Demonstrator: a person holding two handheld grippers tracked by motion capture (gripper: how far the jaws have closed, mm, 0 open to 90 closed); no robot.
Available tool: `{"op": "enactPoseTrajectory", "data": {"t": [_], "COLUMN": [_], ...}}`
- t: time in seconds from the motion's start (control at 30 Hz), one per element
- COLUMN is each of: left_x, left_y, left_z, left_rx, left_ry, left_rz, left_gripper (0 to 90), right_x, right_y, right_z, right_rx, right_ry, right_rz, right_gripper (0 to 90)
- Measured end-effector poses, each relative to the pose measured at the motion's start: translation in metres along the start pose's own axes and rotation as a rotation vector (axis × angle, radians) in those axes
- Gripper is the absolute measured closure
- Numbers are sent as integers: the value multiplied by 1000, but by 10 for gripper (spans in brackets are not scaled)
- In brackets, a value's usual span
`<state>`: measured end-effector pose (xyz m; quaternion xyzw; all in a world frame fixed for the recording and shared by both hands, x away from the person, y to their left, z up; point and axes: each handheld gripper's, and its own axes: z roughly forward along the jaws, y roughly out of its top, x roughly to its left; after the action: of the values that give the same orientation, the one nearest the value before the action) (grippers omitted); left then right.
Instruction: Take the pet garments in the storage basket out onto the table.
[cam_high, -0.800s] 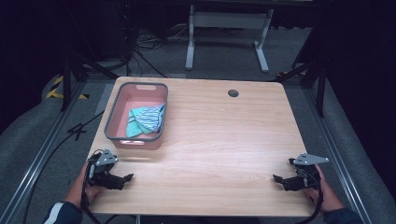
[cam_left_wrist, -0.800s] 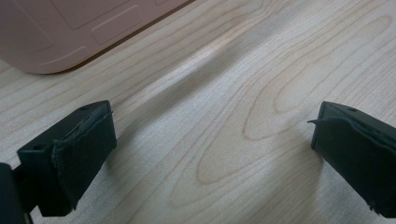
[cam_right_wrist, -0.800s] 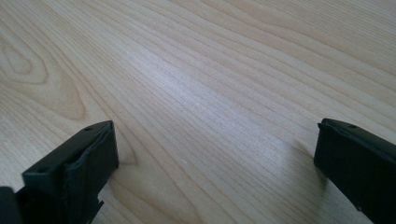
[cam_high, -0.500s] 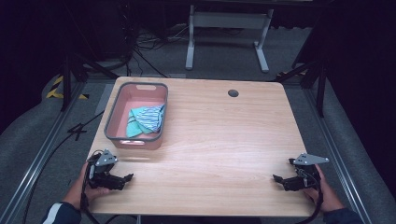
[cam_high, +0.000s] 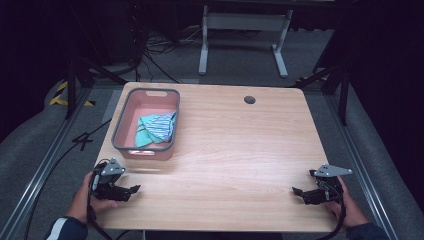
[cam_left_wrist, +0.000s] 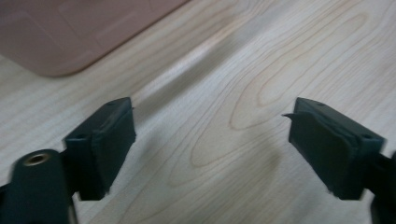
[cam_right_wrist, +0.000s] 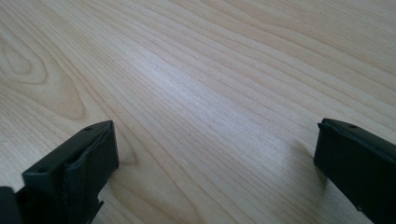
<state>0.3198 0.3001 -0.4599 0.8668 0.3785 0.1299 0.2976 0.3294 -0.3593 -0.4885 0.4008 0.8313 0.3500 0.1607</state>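
A pink basket (cam_high: 129, 116) with a grey rim stands on the wooden table (cam_high: 240, 145) at the back left. Inside it lies a bundle of teal and striped cloth (cam_high: 156, 128). My left gripper (cam_high: 134, 190) rests low at the front left corner, just in front of the basket, jaws open with nothing between them (cam_left_wrist: 210, 140). A corner of the basket (cam_left_wrist: 70, 37) lies ahead of it at upper left. At the front right corner my right gripper (cam_high: 296, 192) sits open over bare wood (cam_right_wrist: 215, 154), pointing toward the table's middle.
A round cable hole (cam_high: 249, 99) sits near the table's far edge. Beyond the table stand a grey metal frame (cam_high: 244, 30) and loose cables (cam_high: 150, 45) on the floor. Dark stand legs (cam_high: 75, 85) flank both sides.
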Motion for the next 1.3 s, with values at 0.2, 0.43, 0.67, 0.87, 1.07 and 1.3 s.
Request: {"op": "enactPoseTrajectory", "data": {"t": [0.2,0.43,0.67,0.87,1.07,1.3], "left_x": [-3,-6,-2,1,3,15], "left_y": [9,23,50,78,103,133], "left_z": [-20,-43,-65,-71,-64,-46], "left_rx": [-14,-35,-77,-99,-53,-1], "left_ry": [26,48,47,59,82,91], "left_rz": [24,48,70,82,122,111], "left_gripper": [173,174,166,166,167,169], "right_x": [0,0,0,0,0,0], "right_y": [0,0,0,0,0,0], "right_z": [0,0,0,0,0,0], "right_rx": [0,1,1,1,1,1], "right_ry": [0,-1,0,0,0,0], "right_rz": [0,-4,-5,-4,-4,-5], "right_gripper": [2,2,2,2,2,2]}}
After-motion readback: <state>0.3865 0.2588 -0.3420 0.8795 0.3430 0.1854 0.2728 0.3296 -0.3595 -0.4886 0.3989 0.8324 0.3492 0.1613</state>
